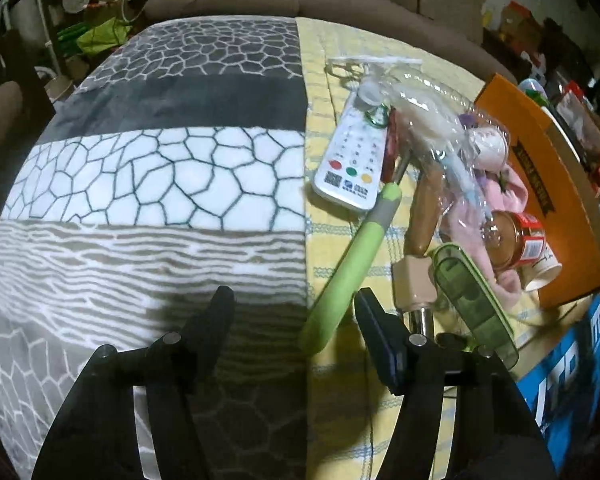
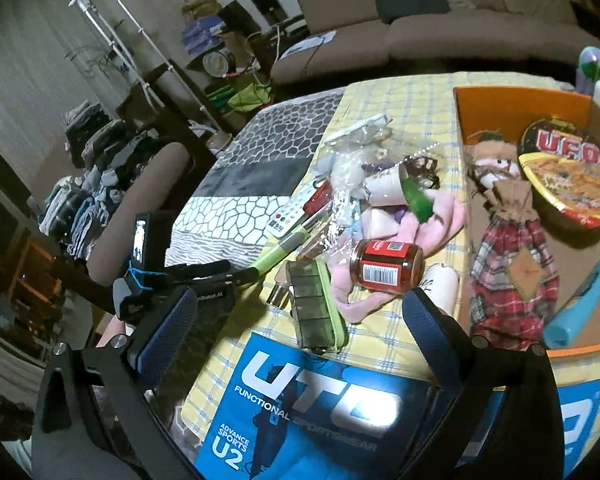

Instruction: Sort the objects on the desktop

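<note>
**Green handle lined up for left claw**

Lay slantwise on yellow checked cloth (image 1: 340, 380): lime-green plastic-handled tool (image 1: 342, 276), near end between left gripper (image 1: 296, 308) jaws, apart, untouched. Hovered farther off, right gripper (image 2: 300, 320), jaws spread wide, empty.

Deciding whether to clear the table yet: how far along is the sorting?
Done: doll, noodle bowl and blue tube lie in the orange box. In hand: nothing; the left hand-held gripper brackets the green handle. Left: remote, jar, green case.
</note>
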`<state>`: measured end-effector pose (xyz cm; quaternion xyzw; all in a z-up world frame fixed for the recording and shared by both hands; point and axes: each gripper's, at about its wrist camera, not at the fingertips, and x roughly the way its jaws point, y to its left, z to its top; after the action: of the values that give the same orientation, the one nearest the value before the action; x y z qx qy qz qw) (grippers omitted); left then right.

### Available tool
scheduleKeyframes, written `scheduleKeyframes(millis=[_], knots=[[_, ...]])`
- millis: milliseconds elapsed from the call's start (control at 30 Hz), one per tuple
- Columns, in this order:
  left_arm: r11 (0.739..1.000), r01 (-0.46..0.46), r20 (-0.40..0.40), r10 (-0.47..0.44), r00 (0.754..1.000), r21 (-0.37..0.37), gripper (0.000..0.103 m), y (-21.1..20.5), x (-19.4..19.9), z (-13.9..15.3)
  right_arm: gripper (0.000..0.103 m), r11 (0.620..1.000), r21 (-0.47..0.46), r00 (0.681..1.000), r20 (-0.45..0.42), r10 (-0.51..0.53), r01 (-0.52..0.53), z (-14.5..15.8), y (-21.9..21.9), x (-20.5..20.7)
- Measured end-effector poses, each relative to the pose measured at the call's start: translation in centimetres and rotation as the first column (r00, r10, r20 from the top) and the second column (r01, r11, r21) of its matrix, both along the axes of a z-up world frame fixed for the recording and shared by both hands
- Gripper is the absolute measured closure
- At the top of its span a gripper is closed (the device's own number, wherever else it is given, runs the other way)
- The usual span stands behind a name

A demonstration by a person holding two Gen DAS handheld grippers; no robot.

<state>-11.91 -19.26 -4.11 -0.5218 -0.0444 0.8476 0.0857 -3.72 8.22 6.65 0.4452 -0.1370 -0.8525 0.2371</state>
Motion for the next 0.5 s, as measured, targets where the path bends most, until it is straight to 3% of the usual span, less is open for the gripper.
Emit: scheduleKeyframes(millis=[100, 267, 400, 500], knots=[[0.998, -0.010, -0.011, 0.011, 1.000, 0.057, 0.038, -0.3, 0.1, 0.7, 0.000, 1.000, -0.030, 1.000, 0.004, 0.000, 0.000, -0.5, 0.2, -0.1], [0.997, 0.010, -0.022, -0.009, 1.000, 0.074, 0.038, 0.8, 0.5, 1.3, 0.000, 0.996, -0.083, 1.000, -0.025, 0.014, -0.016, -0.5, 0.2, 0.3], [0.986, -0.025, -0.026, 0.029, 0.999, 0.165, 0.038, 1.3, 0.5, 2.5, 0.003, 0.997, -0.077, 0.999, -0.038, 0.004, -0.007, -0.2, -0.1, -0.2], [0.989, -0.012, -0.069, 0.023, 0.997, 0.146, 0.038, 2.7, 0.7, 3.8, 0.004, 0.999, -0.041, 0.999, -0.050, -0.006, 0.004, 0.4, -0.5, -1.2]])
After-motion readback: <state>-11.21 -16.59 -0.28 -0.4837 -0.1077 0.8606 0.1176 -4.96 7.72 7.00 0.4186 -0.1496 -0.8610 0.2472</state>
